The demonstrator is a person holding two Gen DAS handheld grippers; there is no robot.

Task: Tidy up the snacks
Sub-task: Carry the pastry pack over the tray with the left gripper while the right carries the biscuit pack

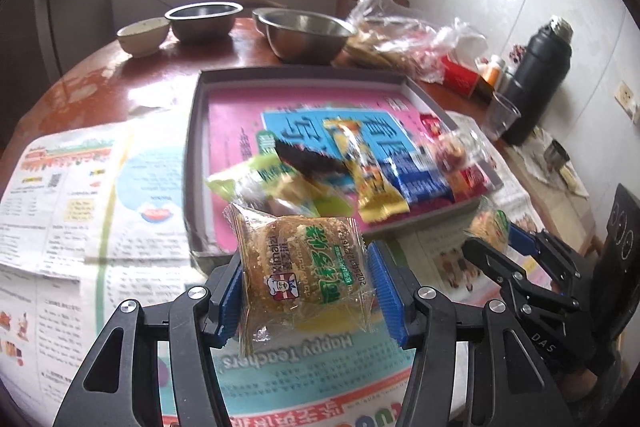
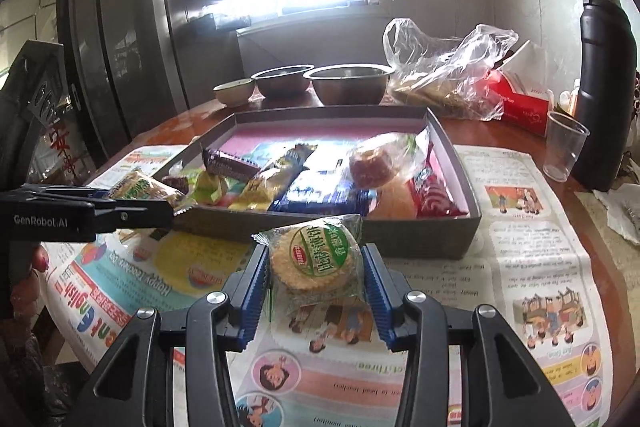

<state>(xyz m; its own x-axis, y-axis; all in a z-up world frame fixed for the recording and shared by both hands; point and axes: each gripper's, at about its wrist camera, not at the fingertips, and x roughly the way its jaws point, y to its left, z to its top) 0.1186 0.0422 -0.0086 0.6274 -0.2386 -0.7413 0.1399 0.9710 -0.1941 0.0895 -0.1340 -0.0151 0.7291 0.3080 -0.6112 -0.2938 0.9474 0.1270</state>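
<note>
My left gripper is shut on a clear packet holding a brown crumbly cake, lifted just in front of the grey tray. In the right wrist view that gripper comes in from the left with the cake packet near the tray's front left corner. A round cracker packet with a green label is pressed between the blue pads of my right gripper, which is shut on it, just short of the tray's front wall. Several wrapped snacks lie piled inside the tray.
Newspaper covers the red-brown table around the tray. Behind it stand two steel bowls, a small ceramic bowl and a plastic bag. A red box, clear cup and black flask are at the right.
</note>
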